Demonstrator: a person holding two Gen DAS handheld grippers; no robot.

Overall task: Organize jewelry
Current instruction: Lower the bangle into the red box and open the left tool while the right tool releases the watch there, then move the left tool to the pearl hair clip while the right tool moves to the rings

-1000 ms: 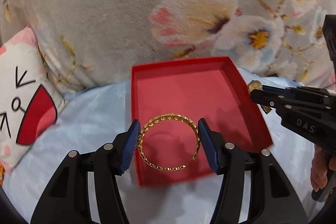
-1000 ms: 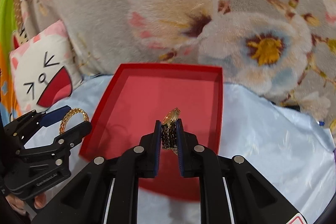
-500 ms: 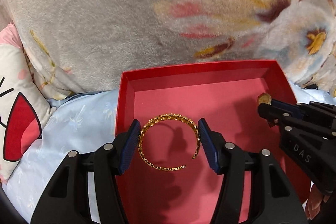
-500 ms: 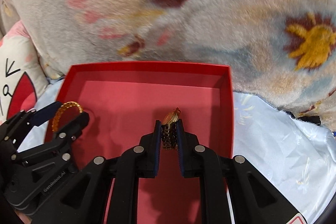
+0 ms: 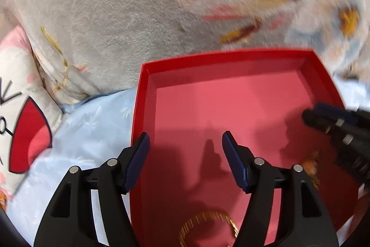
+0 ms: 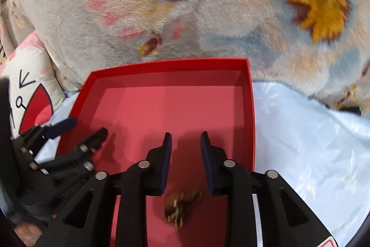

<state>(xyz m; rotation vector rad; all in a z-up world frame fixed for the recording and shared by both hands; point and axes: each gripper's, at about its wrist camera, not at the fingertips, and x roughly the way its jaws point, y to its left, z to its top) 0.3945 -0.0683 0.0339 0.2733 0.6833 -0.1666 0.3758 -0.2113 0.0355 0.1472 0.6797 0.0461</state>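
The gold bracelet (image 5: 208,227) is smeared by blur, its lower part cut off by the frame's edge. The gold watch (image 6: 181,206) is an unreadable blur, partly hidden behind the right gripper (image 6: 186,161).
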